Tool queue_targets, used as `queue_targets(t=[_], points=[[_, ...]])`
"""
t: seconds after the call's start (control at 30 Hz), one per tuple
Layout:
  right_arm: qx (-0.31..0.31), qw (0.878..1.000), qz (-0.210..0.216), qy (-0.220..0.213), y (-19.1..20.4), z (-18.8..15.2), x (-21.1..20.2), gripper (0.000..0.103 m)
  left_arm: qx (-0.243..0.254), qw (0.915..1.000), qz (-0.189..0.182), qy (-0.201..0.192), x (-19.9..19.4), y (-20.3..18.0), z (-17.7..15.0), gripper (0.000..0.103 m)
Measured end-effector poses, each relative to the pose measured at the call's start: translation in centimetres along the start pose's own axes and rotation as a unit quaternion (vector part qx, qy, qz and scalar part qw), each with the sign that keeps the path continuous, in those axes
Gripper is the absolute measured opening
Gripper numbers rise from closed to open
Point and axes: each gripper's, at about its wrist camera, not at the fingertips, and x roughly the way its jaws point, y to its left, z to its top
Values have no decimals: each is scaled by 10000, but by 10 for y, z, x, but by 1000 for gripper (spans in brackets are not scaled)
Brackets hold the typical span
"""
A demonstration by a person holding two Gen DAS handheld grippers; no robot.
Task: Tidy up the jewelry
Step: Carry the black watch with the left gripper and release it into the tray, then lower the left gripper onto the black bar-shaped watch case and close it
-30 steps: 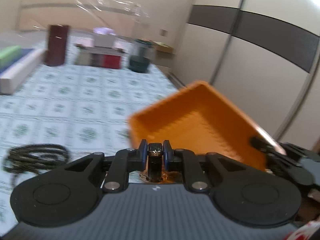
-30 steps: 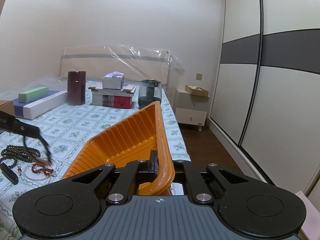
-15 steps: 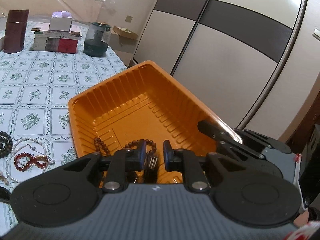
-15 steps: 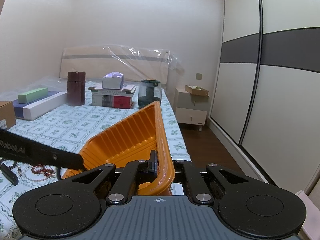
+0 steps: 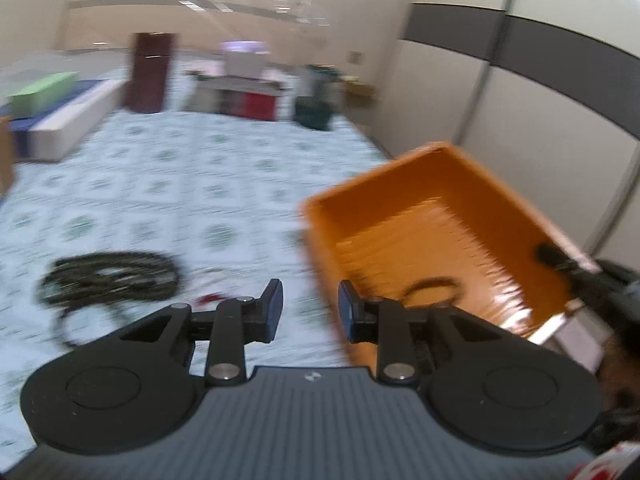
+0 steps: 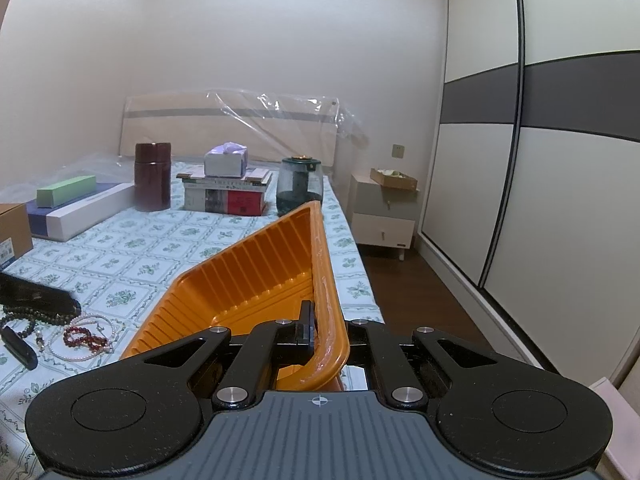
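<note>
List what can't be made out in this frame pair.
- Left wrist view: motion blur; the dark ring in the orange tray can't be identified as beads.
- Right wrist view: the tray wall hides the tray floor; the right tool's outer fingertip sits behind the rim.
- Dark bead strand: cut by the left edge.

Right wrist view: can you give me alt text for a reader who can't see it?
The right hand-held gripper is shut on the near rim of an orange plastic tray on a floral bedspread. Red, pearl and dark bead bracelets lie left of the tray.
</note>
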Motion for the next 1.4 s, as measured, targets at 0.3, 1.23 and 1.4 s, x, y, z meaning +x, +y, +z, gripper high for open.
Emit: queue_targets(t=[0.3, 1.23, 1.4], points=[[-16, 10000, -22, 9, 1, 0, 1, 6, -278, 9936, 1058, 268, -11, 66, -32, 29], [-42, 9999, -59, 77, 0, -1, 4, 6, 1093, 9852, 1201, 544, 26, 62, -51, 76], [-45, 9999, -59, 77, 0, -1, 4, 6, 1101, 9849, 1205, 575, 26, 61, -49, 74]])
